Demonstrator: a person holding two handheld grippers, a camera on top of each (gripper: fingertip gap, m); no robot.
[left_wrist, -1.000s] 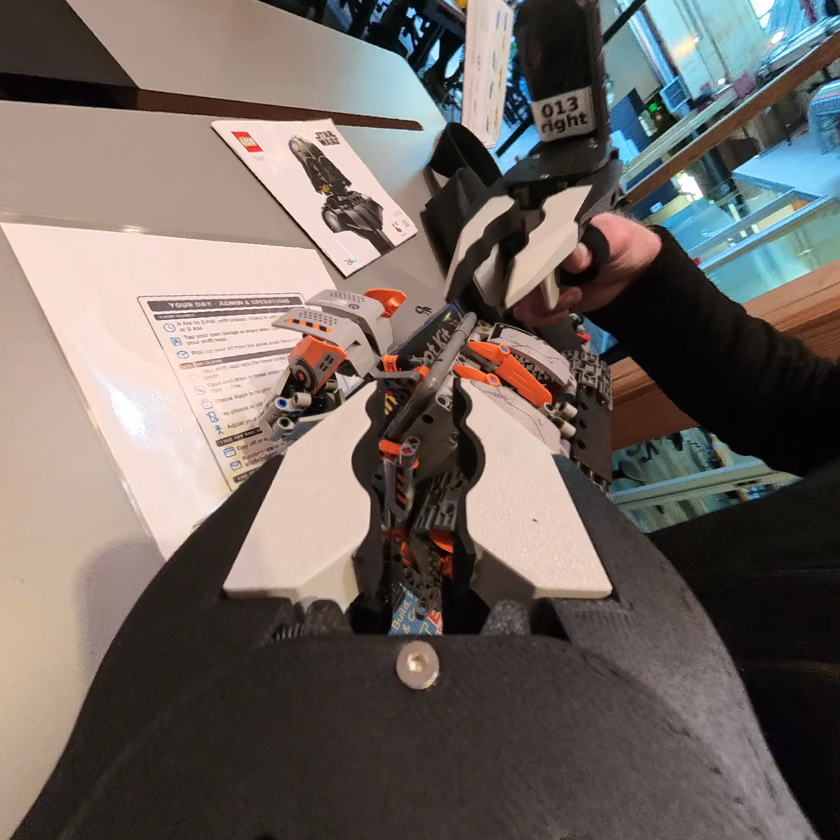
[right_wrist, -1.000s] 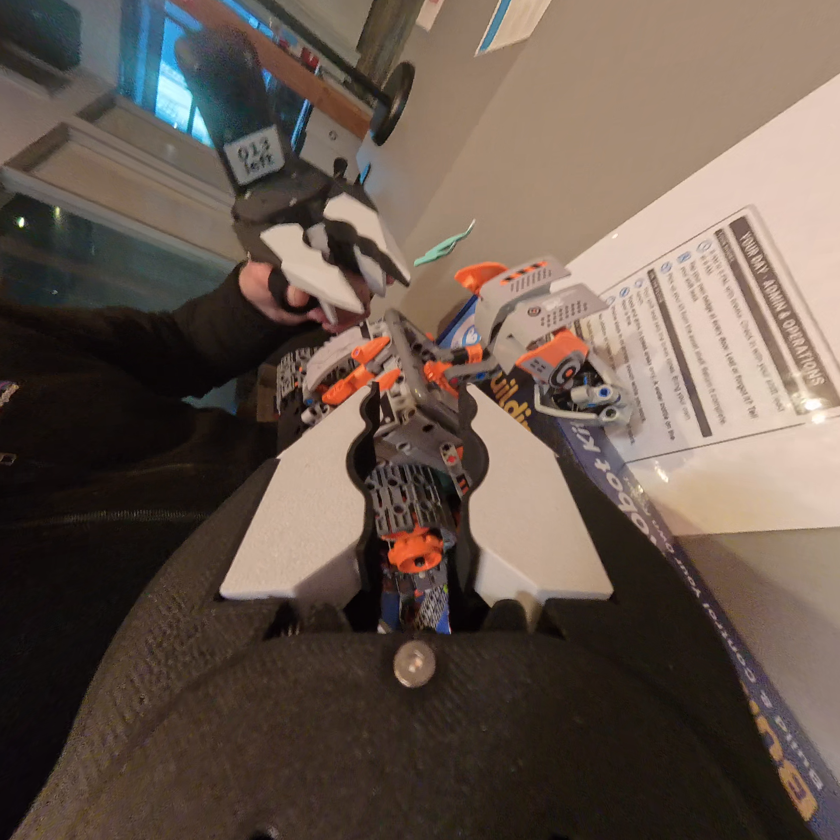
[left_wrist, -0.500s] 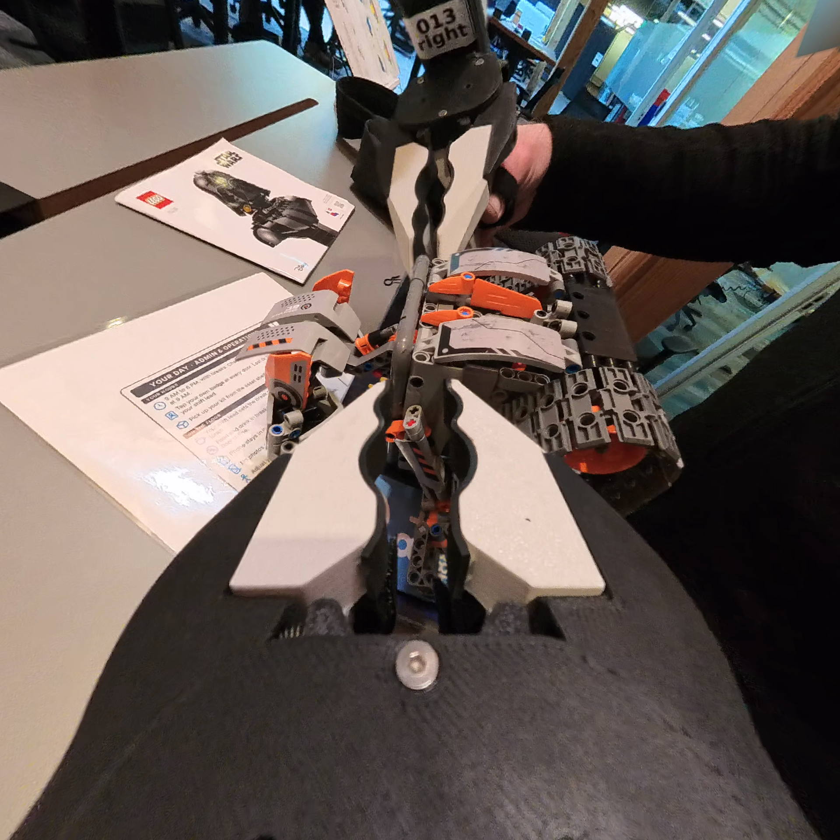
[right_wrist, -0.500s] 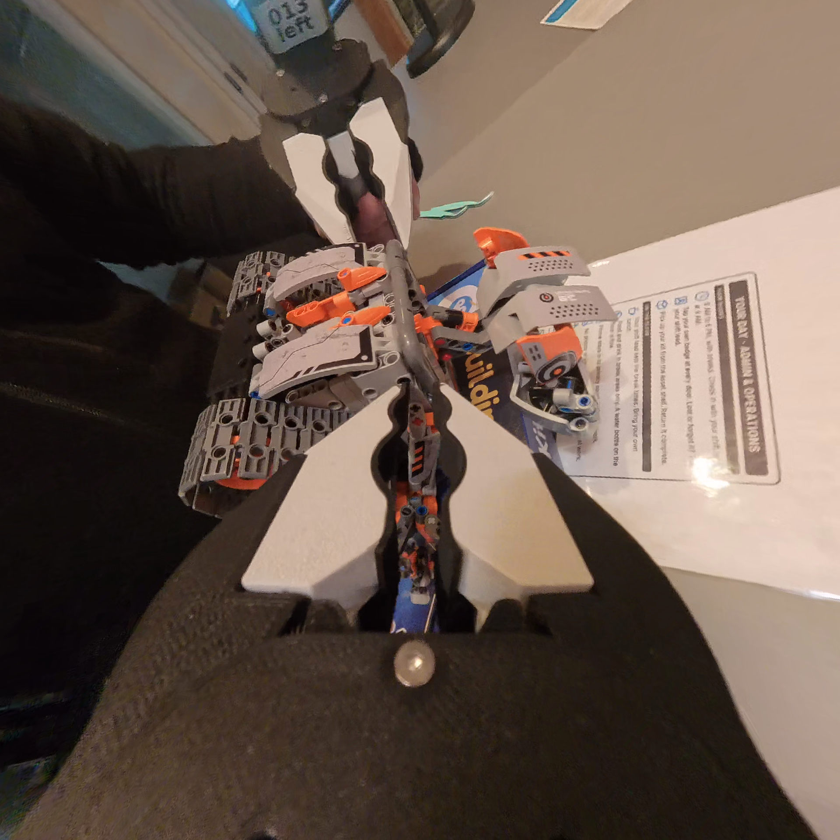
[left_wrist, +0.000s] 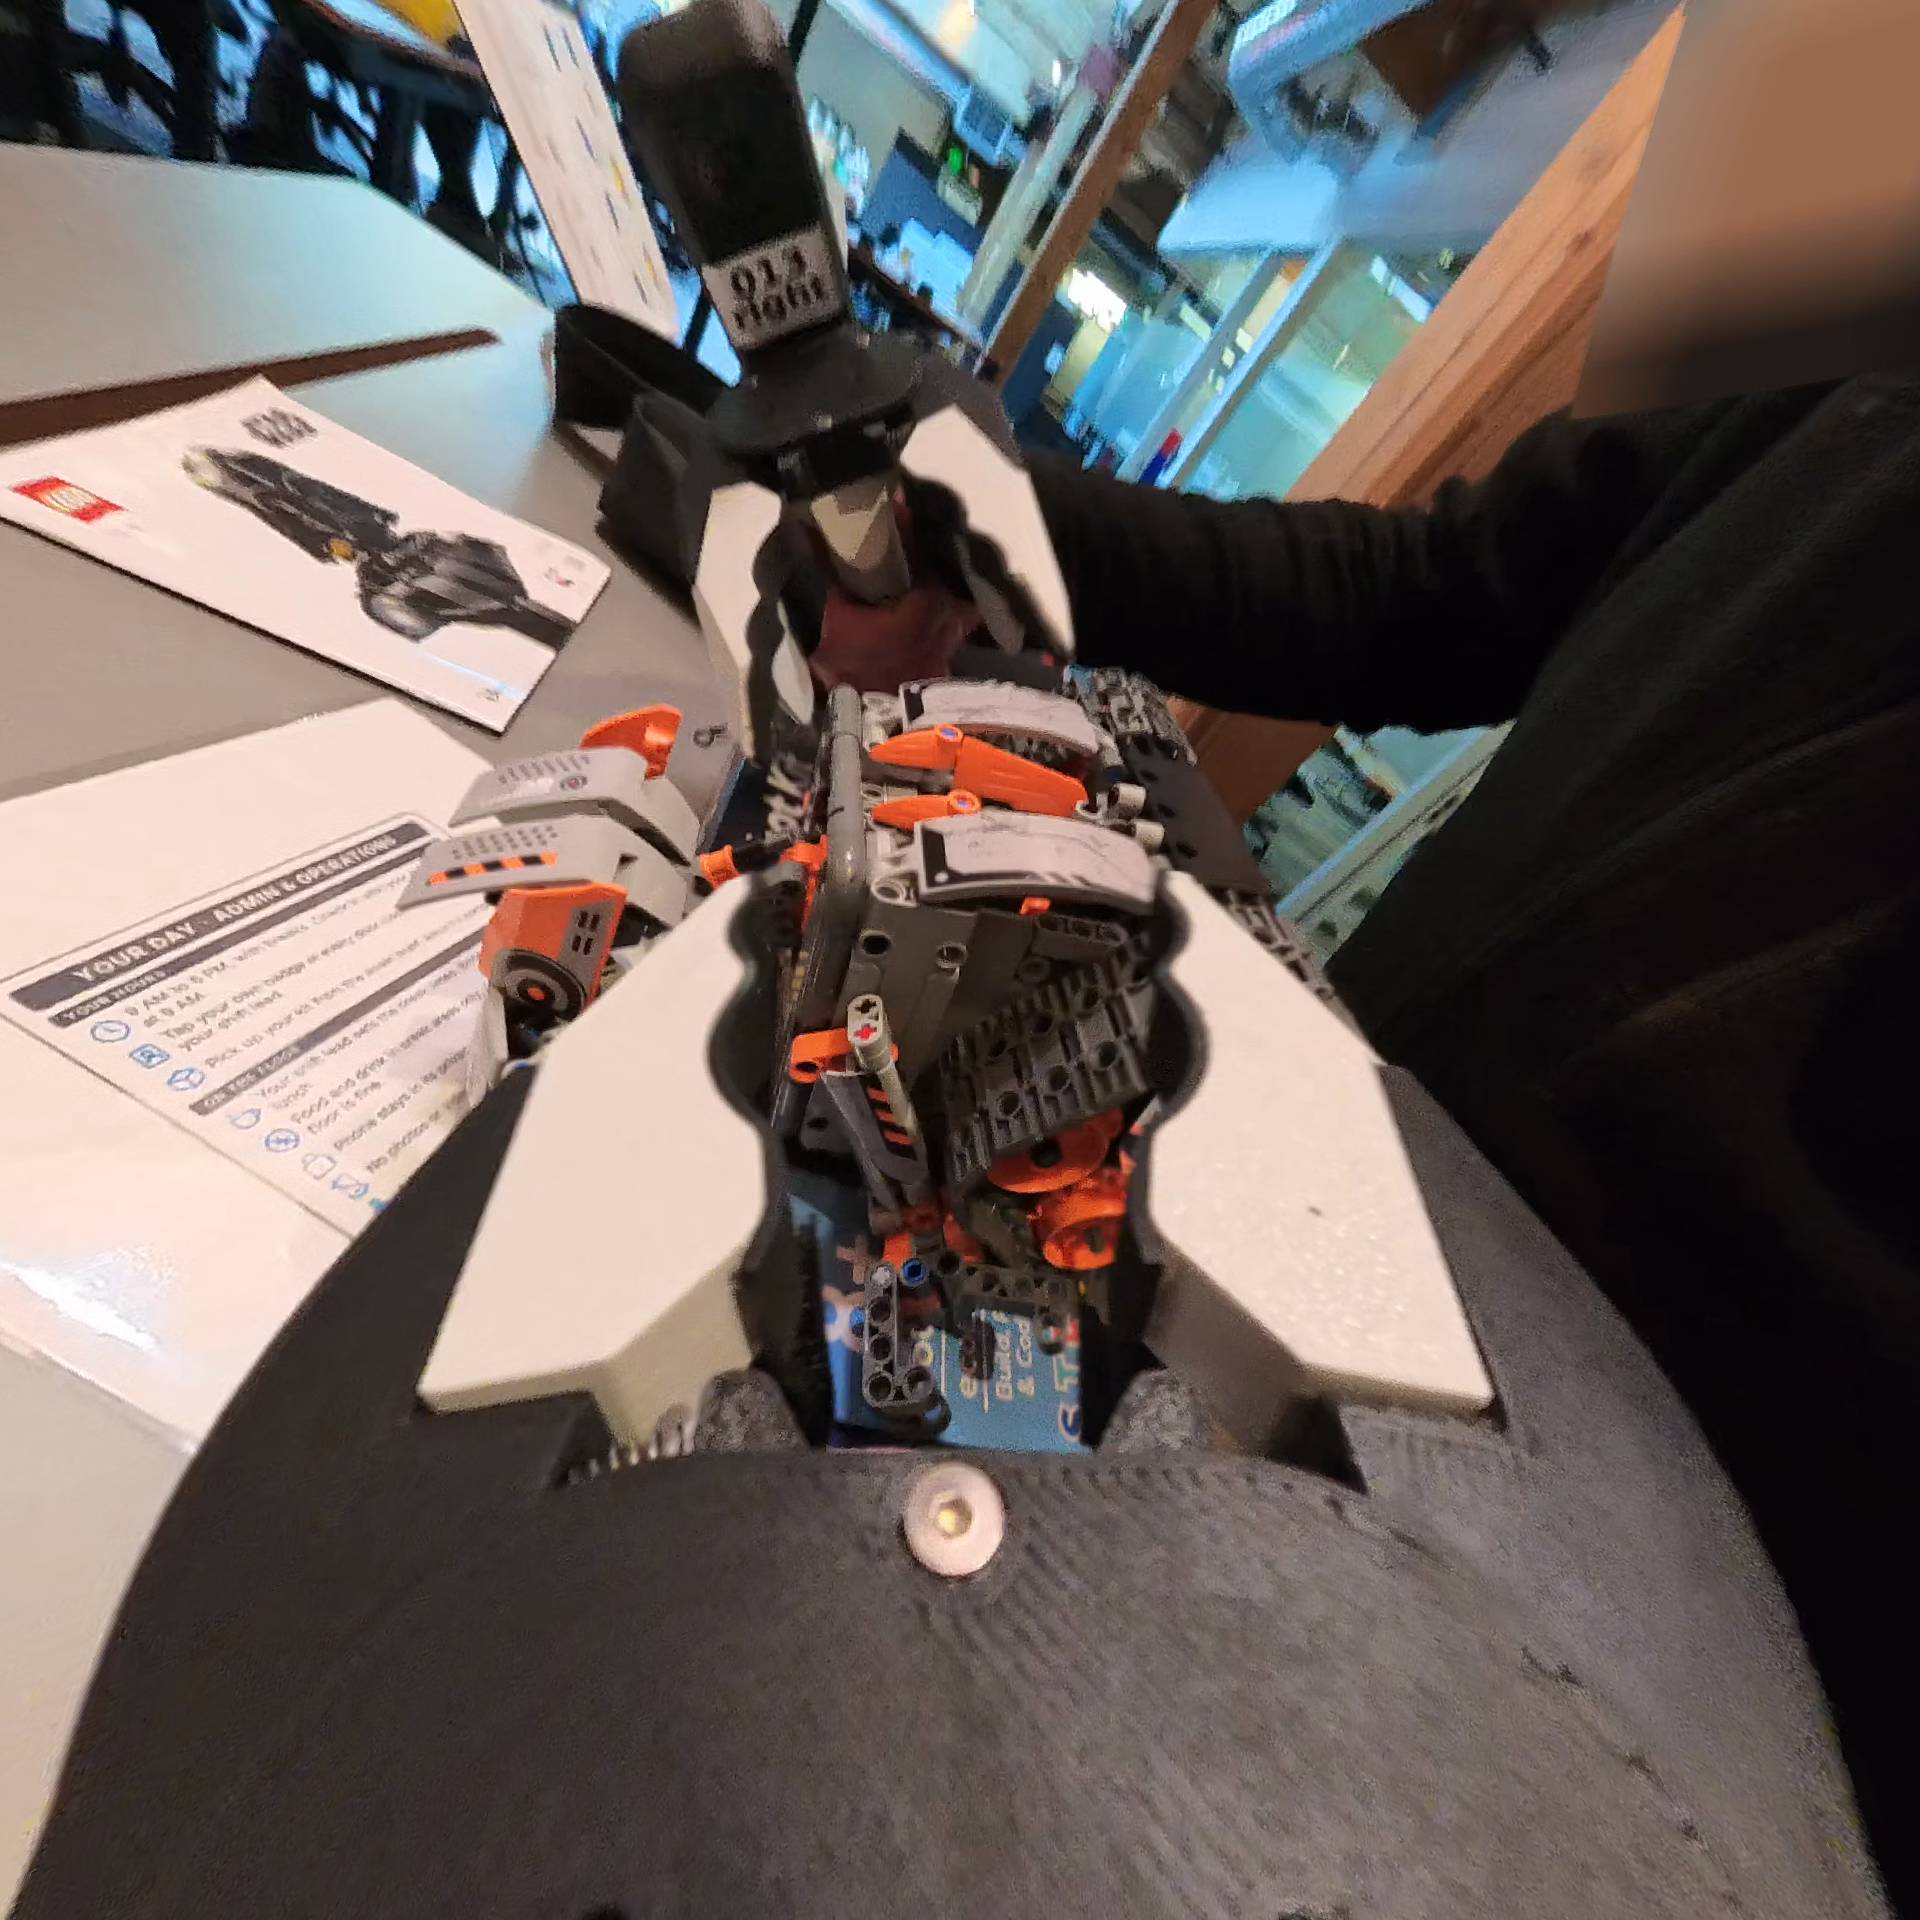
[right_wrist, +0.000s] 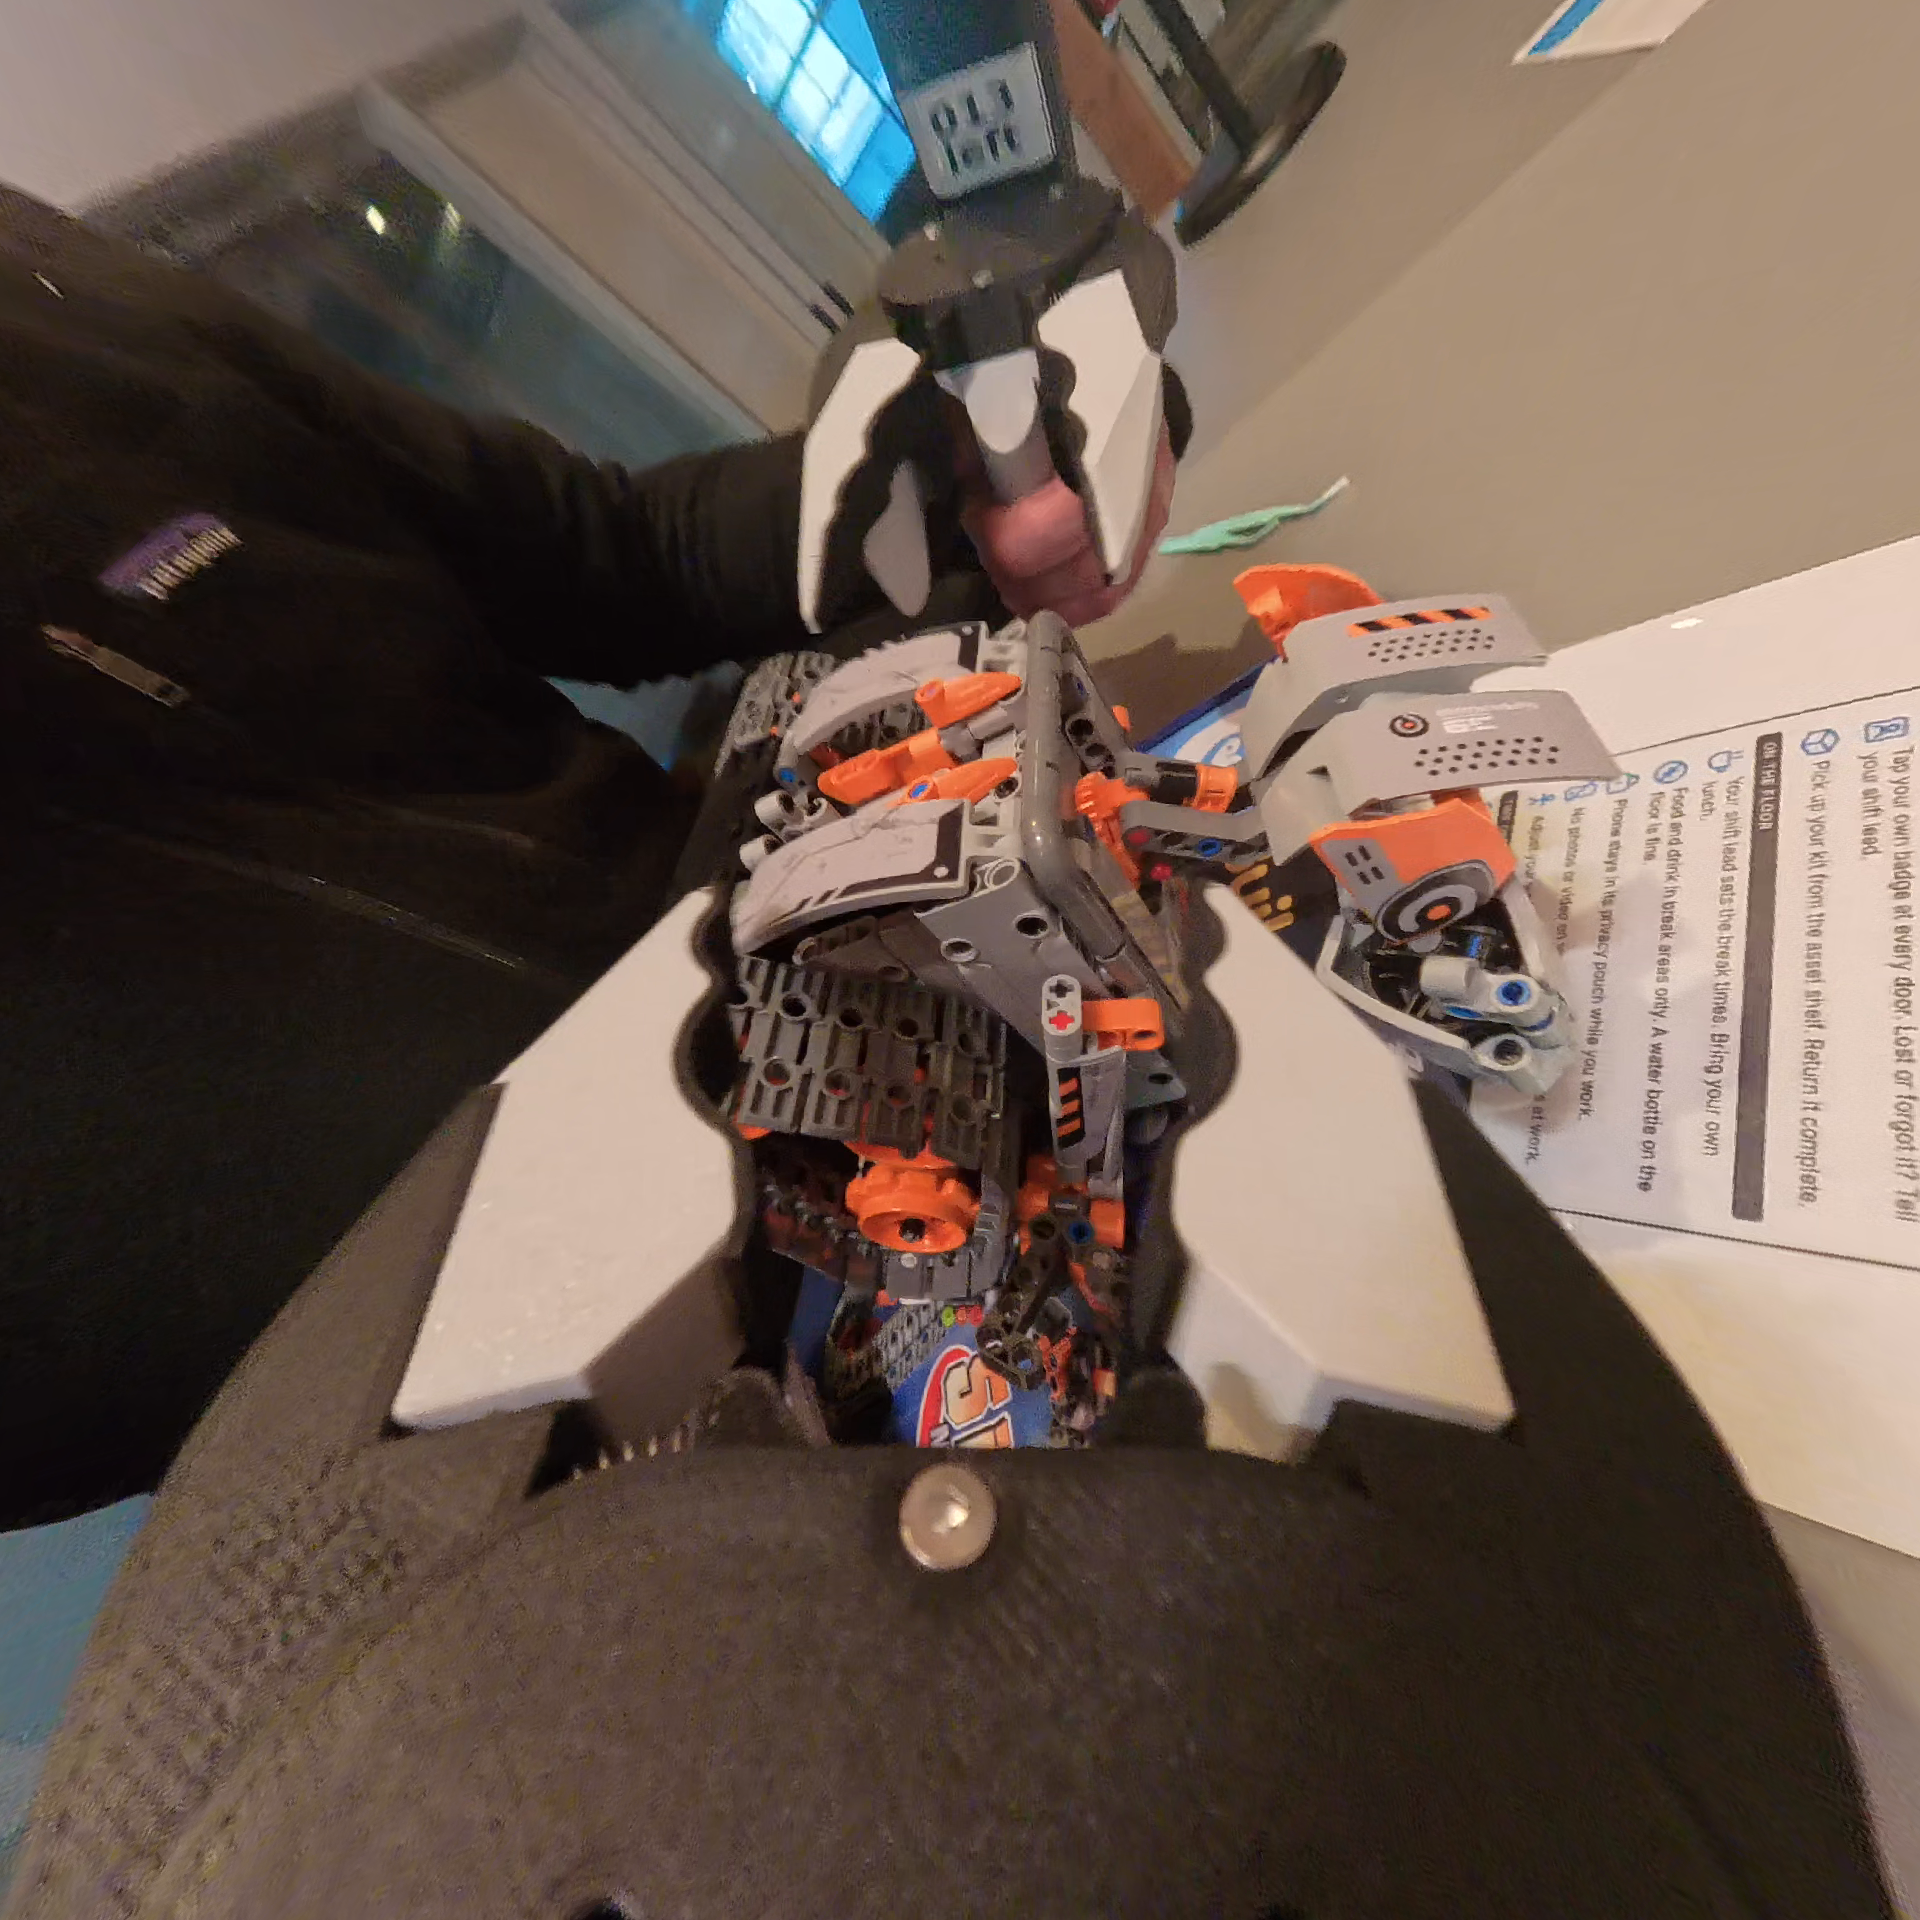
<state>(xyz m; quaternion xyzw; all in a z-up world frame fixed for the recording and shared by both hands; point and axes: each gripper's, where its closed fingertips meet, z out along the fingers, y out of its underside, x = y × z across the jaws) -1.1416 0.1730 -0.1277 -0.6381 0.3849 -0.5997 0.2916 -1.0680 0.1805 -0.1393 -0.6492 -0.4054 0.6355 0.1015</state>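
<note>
Item: grey, black and orange brick-built tracked robot model (left_wrist: 997, 894), standing on a blue printed box (left_wrist: 977, 1371) at the edge of a smooth grey tabletop (left_wrist: 187, 281).

Left gripper (left_wrist: 956, 935): white fingers spread wide on either side of the model's near end, released. Right gripper (right_wrist: 961, 935): likewise parted about the opposite end, gripping nothing.

Surface: a laminated white instruction sheet (left_wrist: 156, 997) lay beside the box; a white building-set booklet (left_wrist: 312, 540) farther off; a small teal scrap (right_wrist: 1247, 525).

Room: glass partitions and wooden panelling (left_wrist: 1475, 312) behind, blurred.
</note>
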